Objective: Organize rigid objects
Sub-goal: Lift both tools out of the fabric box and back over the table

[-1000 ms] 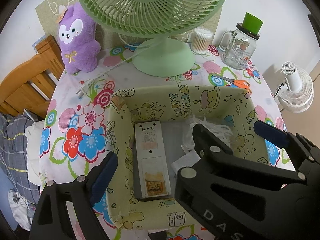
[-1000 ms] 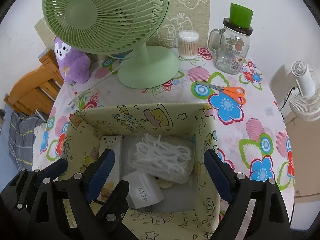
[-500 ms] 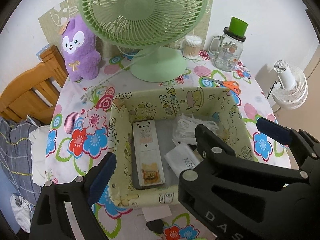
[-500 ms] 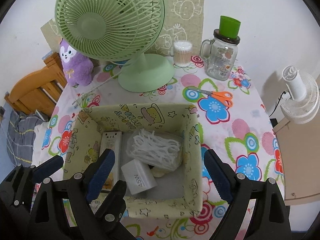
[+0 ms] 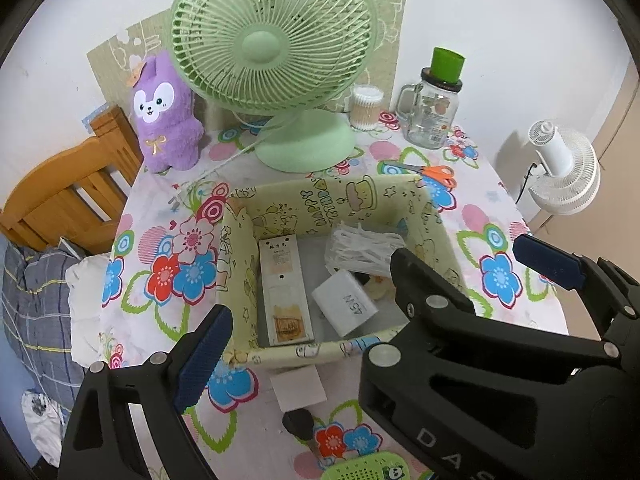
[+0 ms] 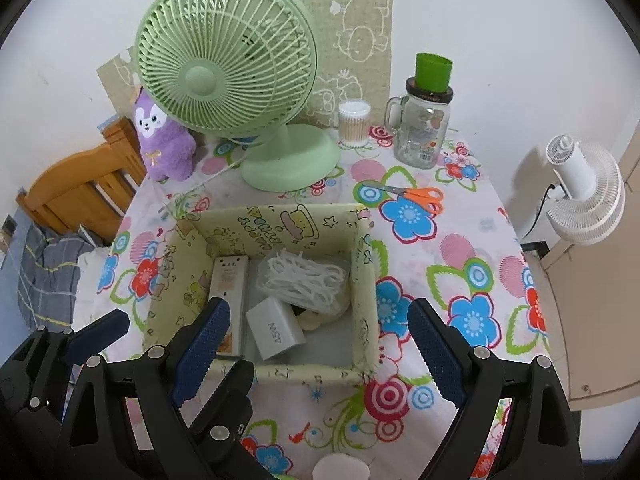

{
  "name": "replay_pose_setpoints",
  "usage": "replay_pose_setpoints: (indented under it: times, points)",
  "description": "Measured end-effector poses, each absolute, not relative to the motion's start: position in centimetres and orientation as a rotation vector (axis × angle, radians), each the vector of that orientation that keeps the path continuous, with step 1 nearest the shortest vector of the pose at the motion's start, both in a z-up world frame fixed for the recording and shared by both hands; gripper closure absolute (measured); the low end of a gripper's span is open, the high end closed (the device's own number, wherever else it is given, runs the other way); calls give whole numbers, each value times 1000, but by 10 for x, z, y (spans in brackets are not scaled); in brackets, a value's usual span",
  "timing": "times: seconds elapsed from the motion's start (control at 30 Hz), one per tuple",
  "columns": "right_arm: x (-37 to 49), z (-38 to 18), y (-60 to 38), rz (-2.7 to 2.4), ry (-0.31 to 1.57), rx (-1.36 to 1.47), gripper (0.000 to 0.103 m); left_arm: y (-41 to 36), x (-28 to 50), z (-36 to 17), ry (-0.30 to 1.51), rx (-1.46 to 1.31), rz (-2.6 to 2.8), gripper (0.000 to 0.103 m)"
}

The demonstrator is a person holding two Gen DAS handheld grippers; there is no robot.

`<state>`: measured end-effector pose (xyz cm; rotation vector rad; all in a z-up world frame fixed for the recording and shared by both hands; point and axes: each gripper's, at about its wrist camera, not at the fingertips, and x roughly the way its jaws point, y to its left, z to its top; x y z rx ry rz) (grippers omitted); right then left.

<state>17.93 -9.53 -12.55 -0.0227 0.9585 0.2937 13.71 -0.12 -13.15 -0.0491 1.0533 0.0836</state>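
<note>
A yellow cartoon-print box (image 5: 336, 200) (image 6: 364, 280) stands on the flowered table. Inside lie a white remote (image 5: 285, 288) (image 6: 229, 280), a white 45W charger (image 5: 344, 303) (image 6: 275, 327) and a bag of white floss picks (image 5: 362, 246) (image 6: 306, 278). My left gripper (image 5: 376, 324) is open and empty, above the box's near side. My right gripper (image 6: 320, 356) is open and empty, over the box's near edge. The right gripper's body also shows in the left wrist view (image 5: 500, 360).
A green fan (image 5: 276, 60) (image 6: 228, 76), purple plush (image 5: 166, 116), cotton swab jar (image 6: 354, 124), glass mug jar (image 6: 426, 120) and orange scissors (image 6: 420, 196) stand behind the box. A white card (image 5: 298, 388), a dark small object (image 5: 298, 424) and a green device (image 5: 364, 468) lie near the front edge.
Both grippers have pulled back and up from the box; more of the table and the box's near wall shows. Both stay open and empty.
</note>
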Motion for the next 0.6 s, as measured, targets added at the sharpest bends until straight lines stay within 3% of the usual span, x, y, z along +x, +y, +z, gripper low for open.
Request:
replay_pose_setpoints:
  times: [0.6]
  points:
    - [139,-102,-112,313,906,-35,10,-7,102,-113,1026,-37,86,8]
